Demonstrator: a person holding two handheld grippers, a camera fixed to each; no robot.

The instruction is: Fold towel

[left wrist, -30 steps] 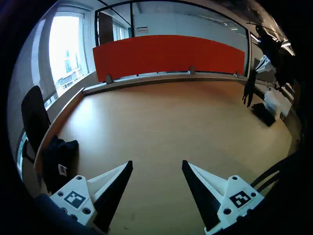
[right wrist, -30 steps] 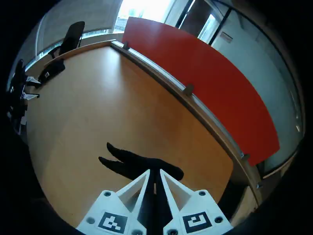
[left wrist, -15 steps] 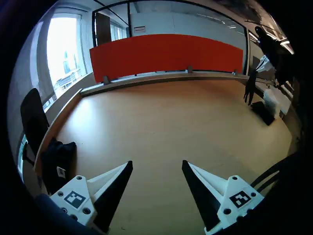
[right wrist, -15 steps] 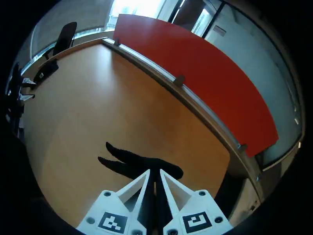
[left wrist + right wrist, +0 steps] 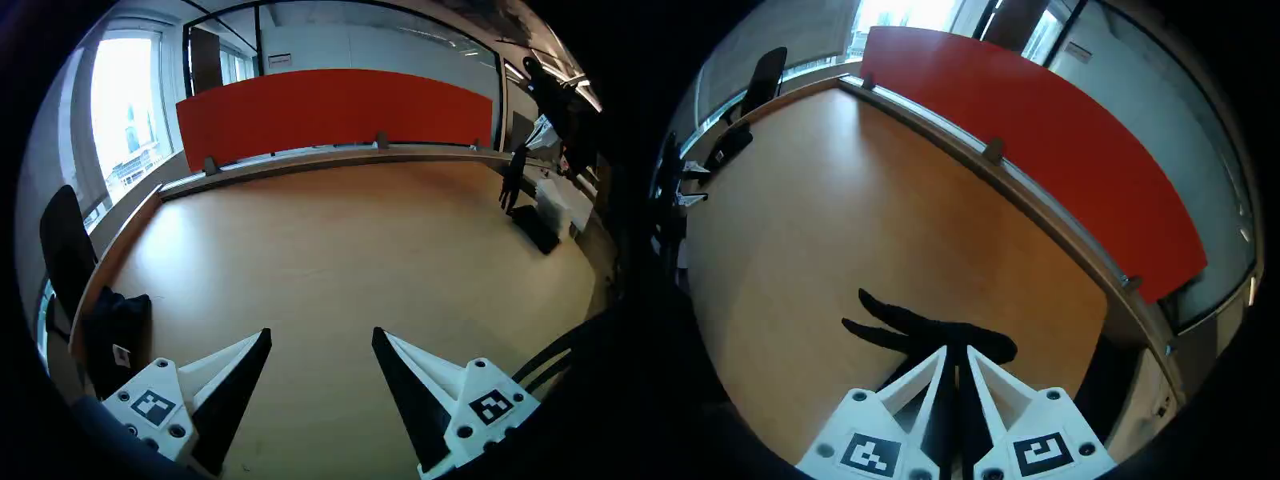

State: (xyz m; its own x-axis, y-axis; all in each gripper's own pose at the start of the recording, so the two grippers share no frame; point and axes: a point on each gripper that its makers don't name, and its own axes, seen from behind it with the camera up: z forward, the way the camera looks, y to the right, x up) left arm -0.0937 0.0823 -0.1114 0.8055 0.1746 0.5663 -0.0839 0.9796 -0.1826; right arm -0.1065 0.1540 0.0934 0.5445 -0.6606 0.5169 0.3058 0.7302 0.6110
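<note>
A black towel (image 5: 928, 336) hangs limp from my right gripper (image 5: 957, 350), whose fingers are shut on it; its ragged end spreads out ahead of the fingertips, above the wooden table (image 5: 840, 208). In the left gripper view the same towel (image 5: 510, 184) dangles at the far right over the table's edge, under the right gripper (image 5: 552, 104). My left gripper (image 5: 320, 334) stands open low over the table (image 5: 336, 240) with nothing between its fingers.
A red divider panel (image 5: 336, 108) runs along the table's far edge. A black bundle with a tag (image 5: 120, 332) lies at the left edge beside a black chair (image 5: 64, 244). A flat black item (image 5: 532, 228) and a white bag (image 5: 556, 200) sit at the right.
Both views have drifted a little. The right gripper has carried the towel slightly along the table's right side; its hold is the same. The left gripper stays open.
</note>
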